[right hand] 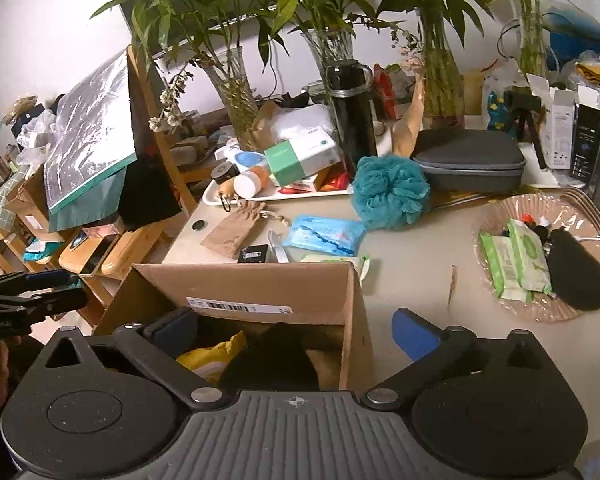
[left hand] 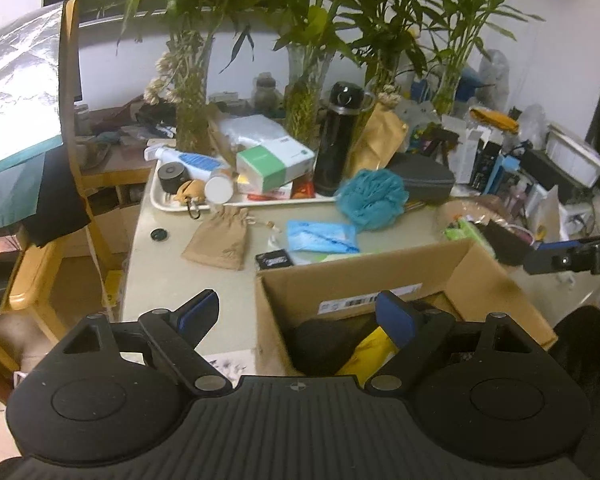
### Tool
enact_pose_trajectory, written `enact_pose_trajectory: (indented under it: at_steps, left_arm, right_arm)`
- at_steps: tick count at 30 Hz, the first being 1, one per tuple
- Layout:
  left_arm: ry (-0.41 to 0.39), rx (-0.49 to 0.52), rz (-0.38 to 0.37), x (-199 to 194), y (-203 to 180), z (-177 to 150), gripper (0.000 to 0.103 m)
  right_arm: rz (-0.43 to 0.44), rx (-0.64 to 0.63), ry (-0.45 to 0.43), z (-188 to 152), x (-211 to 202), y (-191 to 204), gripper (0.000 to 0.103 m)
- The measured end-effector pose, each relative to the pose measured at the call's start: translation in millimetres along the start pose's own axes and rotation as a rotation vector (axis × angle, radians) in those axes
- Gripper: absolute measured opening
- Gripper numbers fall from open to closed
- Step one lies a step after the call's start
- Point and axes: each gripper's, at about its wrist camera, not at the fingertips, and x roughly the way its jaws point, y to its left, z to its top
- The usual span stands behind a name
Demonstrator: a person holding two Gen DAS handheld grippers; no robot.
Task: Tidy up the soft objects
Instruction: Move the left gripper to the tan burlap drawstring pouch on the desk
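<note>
Several soft things are still sitting out: sponge (right hand: 390, 192), pouch (right hand: 236, 229), wipes (right hand: 325, 233), beyond the box (right hand: 260, 284). I'm holding both tongs, left (left hand: 298, 318) and right (right hand: 296, 330), wide open, gripping nothing; reaching risks toppling the flask (right hand: 352, 120).

Dim warm indoor light, soft grainy detail, white glare on the plastic sheet (left hand: 16, 80) at left, strong fisheye bending and dark vignette at corners, blurred cardboard box (left hand: 472, 280) edge, weak shadows on the desk (right hand: 412, 256)
</note>
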Motion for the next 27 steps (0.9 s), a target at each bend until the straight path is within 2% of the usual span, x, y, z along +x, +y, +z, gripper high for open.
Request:
enact_pose_trajectory:
  at_steps: [4, 14, 27]
  left_arm:
    - [0.02, 0.013, 0.019, 3, 7, 0, 0.086]
    - [-0.004, 0.025, 0.018, 4, 20, 10, 0.086]
    - [-0.021, 0.05, 0.045, 26, 39, 26, 0.086]
  right_arm:
    - [-0.021, -0.003, 0.007, -1, 5, -1, 0.103]
    - [-0.044, -0.001, -0.024, 5, 9, -6, 0.103]
    - [-0.084, 0.019, -0.084, 17, 20, -28, 0.103]
